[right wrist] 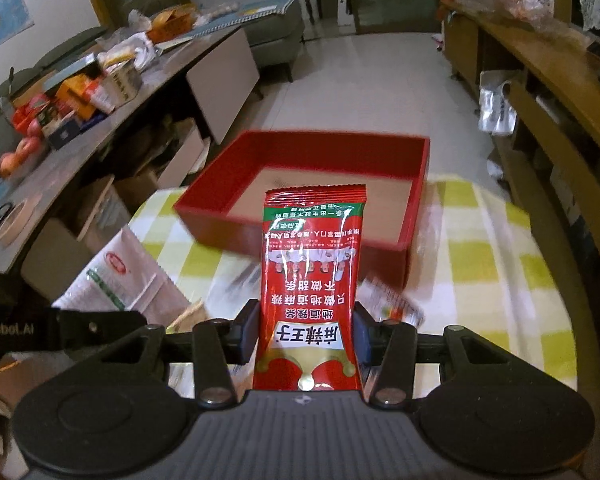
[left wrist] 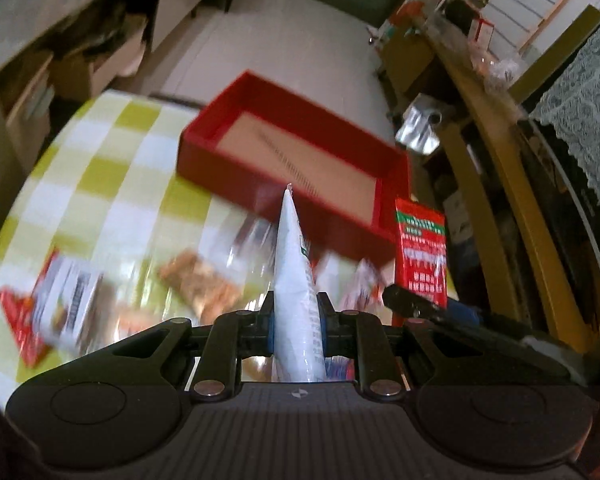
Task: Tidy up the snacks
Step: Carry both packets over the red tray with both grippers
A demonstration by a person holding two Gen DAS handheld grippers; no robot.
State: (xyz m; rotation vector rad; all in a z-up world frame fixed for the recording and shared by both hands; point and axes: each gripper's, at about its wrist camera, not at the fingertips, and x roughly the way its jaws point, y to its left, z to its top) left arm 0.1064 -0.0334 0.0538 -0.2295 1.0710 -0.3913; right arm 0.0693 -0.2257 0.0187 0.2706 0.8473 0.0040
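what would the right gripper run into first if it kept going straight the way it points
Probably the red tray. The right gripper, shut on a red snack packet, points at the tray's near wall, with only checked tablecloth before it. Depth is unclear.

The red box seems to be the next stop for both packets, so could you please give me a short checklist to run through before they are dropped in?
1. Left gripper shut on the white packet: ok.
2. Right gripper shut on the red packet: ok.
3. Red box open on top, its visible floor bare: ok.
4. Packets already over the box: not ok; both look short of its near wall.
5. The two grippers apart from each other: ok, side by side in the left wrist view.
6. Loose snacks left on the checked tablecloth: not ok, several remain.
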